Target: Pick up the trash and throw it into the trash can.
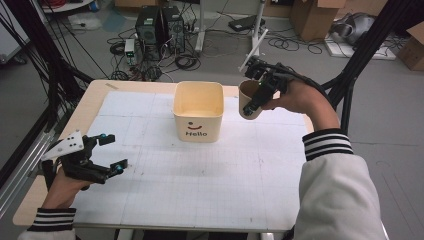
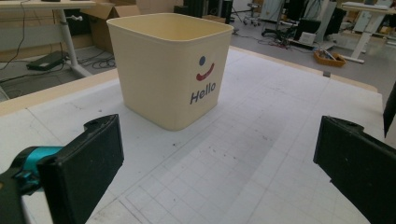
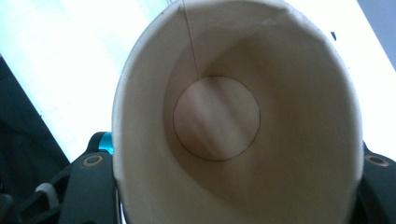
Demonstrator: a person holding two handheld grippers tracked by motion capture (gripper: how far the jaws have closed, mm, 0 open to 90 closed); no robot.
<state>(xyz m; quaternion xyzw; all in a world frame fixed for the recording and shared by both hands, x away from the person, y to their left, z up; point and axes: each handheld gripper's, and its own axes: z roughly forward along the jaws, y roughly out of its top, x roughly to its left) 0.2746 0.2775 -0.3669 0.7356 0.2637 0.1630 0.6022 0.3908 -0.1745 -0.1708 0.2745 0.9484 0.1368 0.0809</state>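
Paper cup [image 3: 233,121] clamped in right gripper [image 1: 257,97], lifted just right of cream bin [image 1: 198,111], probably going in; left gripper [image 1: 107,152] gapes wide, empty, near-left; drop remains

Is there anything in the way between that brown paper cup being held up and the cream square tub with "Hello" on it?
Nothing visible. The right gripper holds the brown paper cup in the air just right of the cream square tub, whose open top is unobstructed. The left gripper sits far off, near the table's left edge.
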